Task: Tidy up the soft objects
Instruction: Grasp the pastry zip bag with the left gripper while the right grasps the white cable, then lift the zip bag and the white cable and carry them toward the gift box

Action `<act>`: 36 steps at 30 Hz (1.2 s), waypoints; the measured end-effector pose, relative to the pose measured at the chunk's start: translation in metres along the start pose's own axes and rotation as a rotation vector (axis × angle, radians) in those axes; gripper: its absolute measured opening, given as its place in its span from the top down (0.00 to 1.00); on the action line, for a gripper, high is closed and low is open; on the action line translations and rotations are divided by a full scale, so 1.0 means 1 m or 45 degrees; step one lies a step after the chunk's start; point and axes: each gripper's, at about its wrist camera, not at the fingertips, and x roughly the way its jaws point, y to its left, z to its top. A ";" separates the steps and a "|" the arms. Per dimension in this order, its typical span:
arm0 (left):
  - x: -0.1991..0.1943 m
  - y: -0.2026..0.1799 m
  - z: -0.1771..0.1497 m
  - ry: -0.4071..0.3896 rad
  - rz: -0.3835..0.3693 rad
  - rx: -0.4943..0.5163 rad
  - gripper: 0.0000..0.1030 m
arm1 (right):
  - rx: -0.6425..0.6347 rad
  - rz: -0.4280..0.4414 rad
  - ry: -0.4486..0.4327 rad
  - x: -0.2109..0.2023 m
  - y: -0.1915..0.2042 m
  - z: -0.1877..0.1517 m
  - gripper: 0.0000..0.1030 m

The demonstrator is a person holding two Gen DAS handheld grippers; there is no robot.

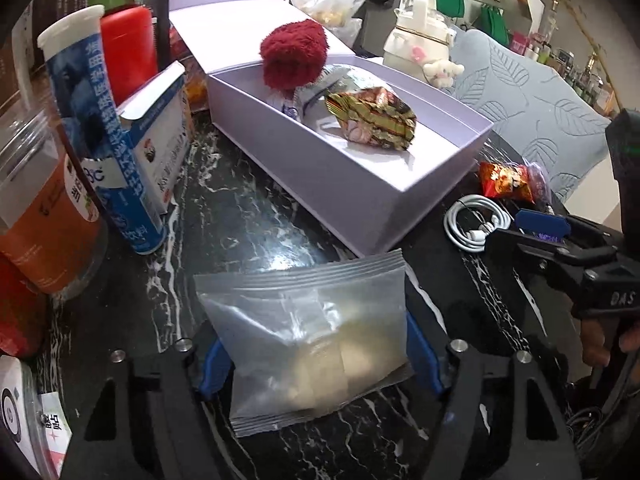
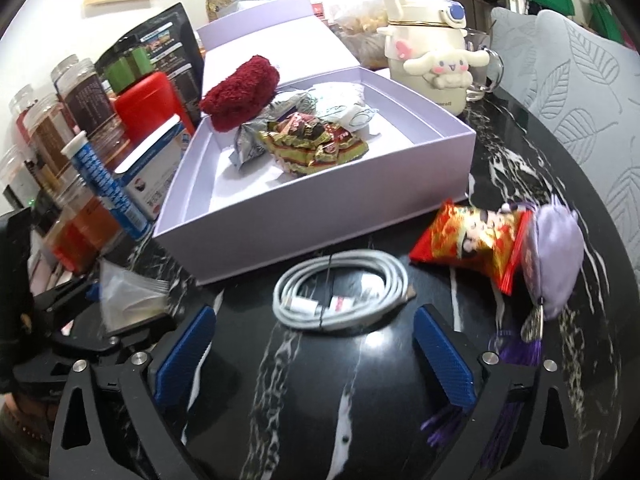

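Several soft objects are seen gathered in and around an open, shallow lilac cardboard box [image 2: 320, 216] standing on a black marble-patterned tabletop [image 2: 304, 400]; a frosted translucent zip-seal pouch with pale contents [image 1: 316, 344] is held between the blue pads of the left gripper [image 1: 320, 354], whose jaws are clamped on its sides just in front of the box's near wall; whether the pouch rests on the tabletop cannot be told; inside the box a fuzzy dark-red knitted item [image 2: 242, 92] is propped against the far left corner, with a crinkled silver foil packet [image 2: 250, 144], a gold-and-red foil snack packet [image 2: 316, 148] and a white printed wrapper [image 2: 344, 110] lying beside it; the box's lilac lid [image 2: 276, 36] is seen behind it; the right gripper [image 2: 316, 356] is held with its jaws wide apart and nothing between its pads, pointing down at a coiled white charging cable [image 2: 340, 294] that lies on the tabletop just in front of the box; to the right of the cable a red-and-gold snack packet [image 2: 468, 240] is seen touching a small lilac plush pouch with a purple tassel [image 2: 556, 252]; at the left of the box a blue-and-white tube with a white cap [image 1: 96, 132], a white-and-blue carton [image 1: 164, 140] and a red canister [image 1: 128, 52] are crowded together; behind the box a cream character-shaped bottle [image 2: 432, 56] is stood.
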 end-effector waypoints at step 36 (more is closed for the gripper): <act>-0.028 -0.008 -0.023 0.000 -0.016 -0.036 0.34 | -0.167 -0.045 0.043 -0.021 0.019 -0.038 0.23</act>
